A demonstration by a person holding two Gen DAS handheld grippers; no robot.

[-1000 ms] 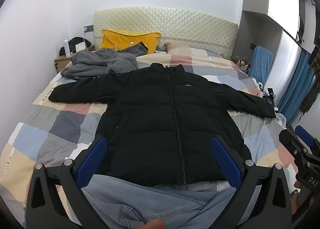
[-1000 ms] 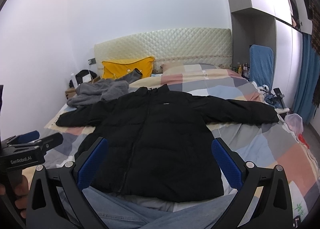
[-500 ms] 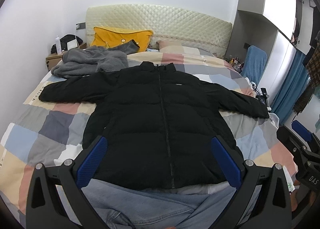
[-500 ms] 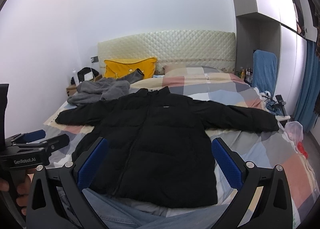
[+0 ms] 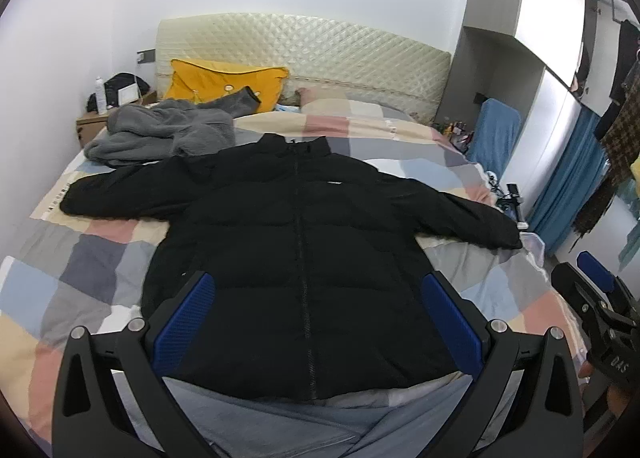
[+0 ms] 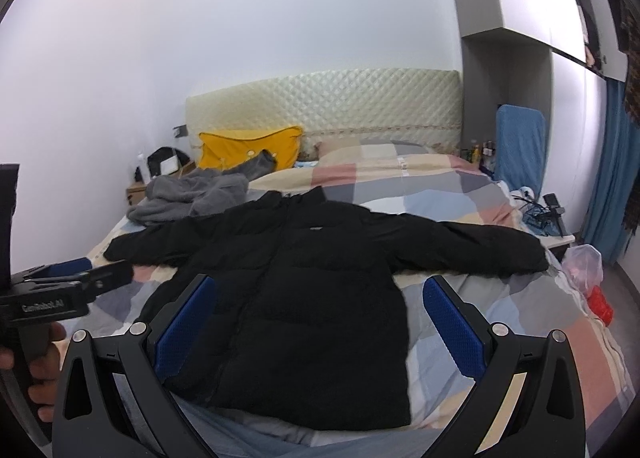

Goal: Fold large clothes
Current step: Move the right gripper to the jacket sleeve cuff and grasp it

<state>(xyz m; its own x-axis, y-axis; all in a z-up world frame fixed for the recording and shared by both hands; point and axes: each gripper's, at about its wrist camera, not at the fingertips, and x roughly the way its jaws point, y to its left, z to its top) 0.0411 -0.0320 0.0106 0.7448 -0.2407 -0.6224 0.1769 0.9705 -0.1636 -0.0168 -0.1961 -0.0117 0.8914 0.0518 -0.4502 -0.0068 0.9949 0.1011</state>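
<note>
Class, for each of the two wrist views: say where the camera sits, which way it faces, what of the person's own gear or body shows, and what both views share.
Left wrist view: on the left gripper, facing the headboard over the black puffer jacket; the right gripper shows at the right edge.
Right wrist view: on the right gripper, facing likewise; the left gripper and hand show at left.
Shared: jacket, grey fleece, yellow pillow, patchwork bedspread.

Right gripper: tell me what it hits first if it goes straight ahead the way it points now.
Most likely the black puffer jacket spread flat on the bed. The open right gripper aims at its lower body, nothing in between. Depth is unclear; angled lower, it could meet the denim at the hem.
</note>
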